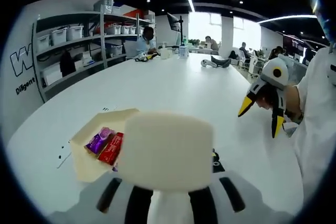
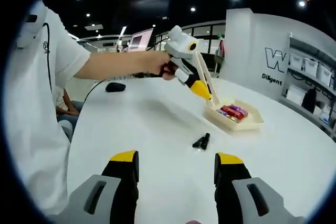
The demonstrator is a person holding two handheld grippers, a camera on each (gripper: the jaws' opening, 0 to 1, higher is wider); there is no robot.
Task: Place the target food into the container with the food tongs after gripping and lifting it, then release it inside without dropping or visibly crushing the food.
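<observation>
Two snack packets (image 1: 105, 145), red and purple, lie in the cream tray (image 2: 251, 125) on the white table (image 2: 152, 129). My left gripper (image 2: 197, 85) squeezes the food tongs (image 1: 168, 150) and points them down over the tray to reach the food. I cannot tell if the tongs pinch anything. My right gripper (image 2: 177, 182) waits with jaws apart, holding nothing.

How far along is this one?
Done: the left gripper holds the tongs. In hand: their tips are at the tray of red and purple packets; whether one is gripped is unclear. Left: lift, placing, release. The right gripper is open, idle.
</observation>
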